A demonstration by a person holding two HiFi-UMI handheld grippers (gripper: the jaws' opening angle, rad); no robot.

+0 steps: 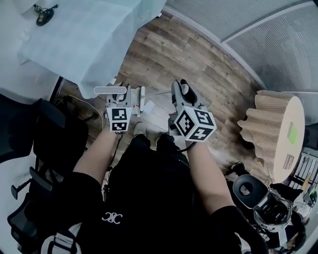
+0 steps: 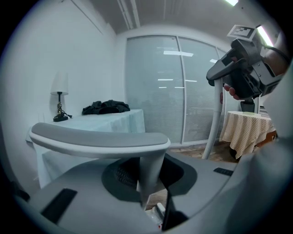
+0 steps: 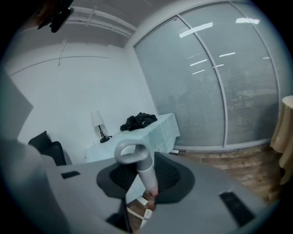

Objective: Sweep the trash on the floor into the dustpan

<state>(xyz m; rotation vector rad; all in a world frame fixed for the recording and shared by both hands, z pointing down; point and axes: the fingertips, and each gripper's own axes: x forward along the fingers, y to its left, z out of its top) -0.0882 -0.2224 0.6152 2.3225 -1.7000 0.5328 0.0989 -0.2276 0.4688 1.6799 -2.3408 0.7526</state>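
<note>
I stand over a wooden floor (image 1: pixel 198 64) with a gripper in each hand. My left gripper (image 1: pixel 127 95) (image 2: pixel 146 183) is shut on the stem of a grey T-shaped dustpan handle (image 1: pixel 110 90) (image 2: pixel 98 137). The dustpan itself is hidden. My right gripper (image 1: pixel 183 92) (image 3: pixel 146 185) is shut on a pale broom handle (image 3: pixel 139 167) that ends in a loop. Its pole (image 2: pixel 214 123) runs down to the floor in the left gripper view. White scraps of trash (image 1: pixel 149 106) (image 3: pixel 139 209) (image 2: pixel 158 211) lie on the floor just below both grippers.
A table under a pale cloth (image 1: pixel 89 39) with a lamp (image 1: pixel 43 15) stands at the far left. Black office chairs (image 1: pixel 44 144) are close on my left. A round table with a checked cloth (image 1: pixel 276 134) and a dark bin (image 1: pixel 248 188) stand at the right. A glass wall (image 1: pixel 258 25) curves behind.
</note>
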